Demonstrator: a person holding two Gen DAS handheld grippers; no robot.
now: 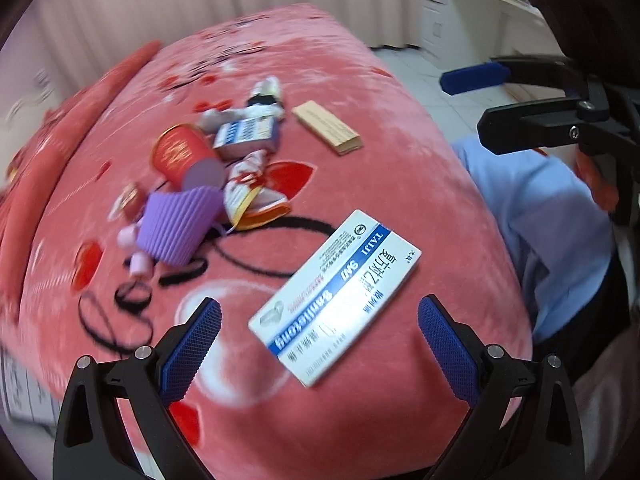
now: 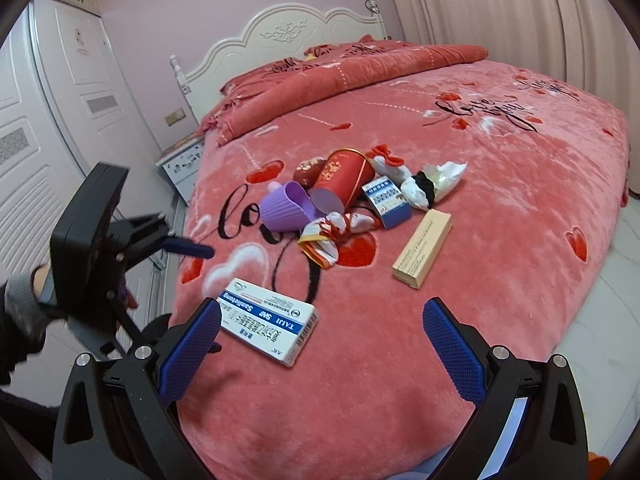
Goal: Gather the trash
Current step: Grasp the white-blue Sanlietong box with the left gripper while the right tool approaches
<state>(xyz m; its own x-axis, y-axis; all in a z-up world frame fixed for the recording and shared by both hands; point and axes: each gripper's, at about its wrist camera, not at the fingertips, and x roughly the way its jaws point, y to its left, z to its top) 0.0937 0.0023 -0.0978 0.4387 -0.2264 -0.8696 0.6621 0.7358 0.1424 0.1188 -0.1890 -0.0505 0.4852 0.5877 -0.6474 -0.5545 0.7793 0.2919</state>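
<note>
A white and blue medicine box [image 1: 336,296] lies flat on the pink bedspread [image 1: 400,184] near the foot of the bed, also in the right wrist view [image 2: 268,322]. My left gripper [image 1: 320,344] is open, hovering over it, empty. My right gripper [image 2: 322,348] is open and empty, with the box by its left finger. Farther up lies a pile: a red can [image 2: 344,182], a purple silicone cup [image 2: 286,208], a small blue box [image 2: 387,200], crumpled wrappers [image 2: 332,236] and a tan box [image 2: 423,248].
The bed's white headboard [image 2: 280,40] and folded pink quilt [image 2: 352,76] are at the far end. White wardrobe doors [image 2: 40,120] and a nightstand [image 2: 182,168] stand left of the bed. Tiled floor [image 2: 600,320] lies right. A blue cloth [image 1: 540,232] hangs by the bed's edge.
</note>
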